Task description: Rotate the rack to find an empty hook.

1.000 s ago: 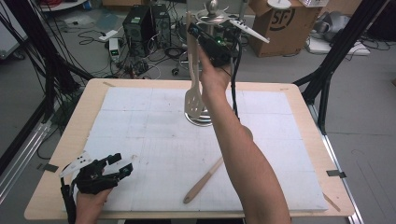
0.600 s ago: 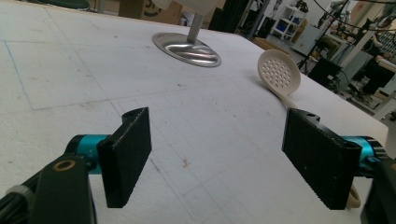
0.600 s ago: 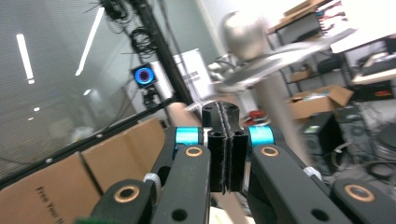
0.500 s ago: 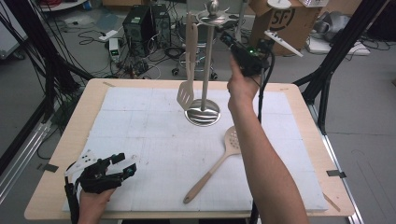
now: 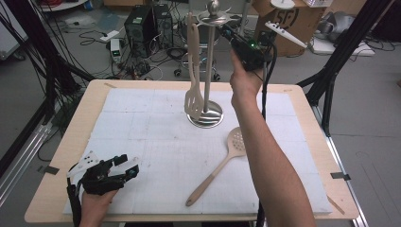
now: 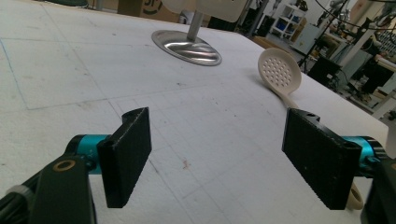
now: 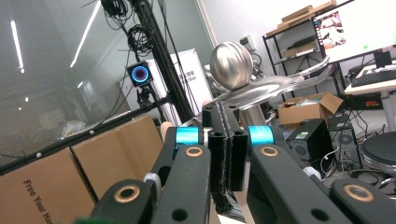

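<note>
A metal utensil stand [image 5: 206,116] with a ball top stands at the far middle of the white mat. A pale slotted spatula [image 5: 193,99] hangs from it. A pale perforated spoon [image 5: 222,163] lies flat on the mat to the front right of the stand's base. My right gripper [image 5: 226,30] is held high, just right of the stand's top, jaws shut with nothing between them. In the right gripper view the shut gripper [image 7: 220,109] points at the ball top [image 7: 230,65]. My left gripper [image 5: 128,164] rests open at the near left. In the left gripper view that gripper [image 6: 217,163] faces the spoon [image 6: 279,72].
The wooden table [image 5: 71,137] shows as a rim around the white mat. Black frame legs stand at the table's left and right sides. Beyond the far edge lie cables, a computer case [image 5: 142,21] and cardboard boxes [image 5: 288,19] on the floor.
My right hand has moved right, from in front of the hanging spatula's top to the right of the stand's top. The spoon's head, hidden by the arm before, is now in sight. The left gripper stayed still.
</note>
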The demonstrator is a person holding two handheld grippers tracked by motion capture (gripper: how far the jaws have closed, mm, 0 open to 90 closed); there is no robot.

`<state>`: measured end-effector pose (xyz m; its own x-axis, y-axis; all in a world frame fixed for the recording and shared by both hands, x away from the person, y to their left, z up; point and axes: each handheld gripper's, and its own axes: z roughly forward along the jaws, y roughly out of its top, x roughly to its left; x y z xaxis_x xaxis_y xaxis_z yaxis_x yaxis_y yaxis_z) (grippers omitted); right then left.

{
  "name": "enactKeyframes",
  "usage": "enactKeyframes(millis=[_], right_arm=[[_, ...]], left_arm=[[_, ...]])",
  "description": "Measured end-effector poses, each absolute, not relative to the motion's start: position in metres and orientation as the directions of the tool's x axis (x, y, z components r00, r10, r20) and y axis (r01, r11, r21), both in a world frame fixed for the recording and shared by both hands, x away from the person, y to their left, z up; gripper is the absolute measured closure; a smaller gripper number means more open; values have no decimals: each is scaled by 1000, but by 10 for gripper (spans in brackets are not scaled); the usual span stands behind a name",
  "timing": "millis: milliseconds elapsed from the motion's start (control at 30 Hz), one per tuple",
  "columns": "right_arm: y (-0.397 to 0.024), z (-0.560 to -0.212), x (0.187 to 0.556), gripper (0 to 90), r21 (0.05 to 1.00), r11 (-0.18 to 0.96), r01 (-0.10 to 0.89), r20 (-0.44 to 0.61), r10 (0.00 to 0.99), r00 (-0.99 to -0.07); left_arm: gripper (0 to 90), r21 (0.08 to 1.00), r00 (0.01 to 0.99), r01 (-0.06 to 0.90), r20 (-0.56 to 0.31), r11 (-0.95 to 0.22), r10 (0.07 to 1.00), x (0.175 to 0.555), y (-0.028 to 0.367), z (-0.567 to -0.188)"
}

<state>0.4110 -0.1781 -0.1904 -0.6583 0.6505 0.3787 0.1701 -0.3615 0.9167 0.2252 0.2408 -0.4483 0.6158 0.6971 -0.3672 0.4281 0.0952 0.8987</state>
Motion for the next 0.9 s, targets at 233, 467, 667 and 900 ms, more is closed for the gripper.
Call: enactKeyframes(millis=[233,467,667,900], right_arm=[[-175,-190,409,900,922,-348,167,368,661,-654],[-177,-194,408,900,926,-341,166,362,668,-650],[-167,-206,410,900,911,-331,246,410,658,-632],[-137,-200,410,900,923,-318,217,376,625,-684]], left_arm=[[246,900,617,426,-364,92,698,225,240,-448],[246,899,619,430,-362,85,697,225,240,-448],[246,898,617,431,-361,83,699,226,239,-449],[246,897,614,433,-367,90,699,225,240,-449]])
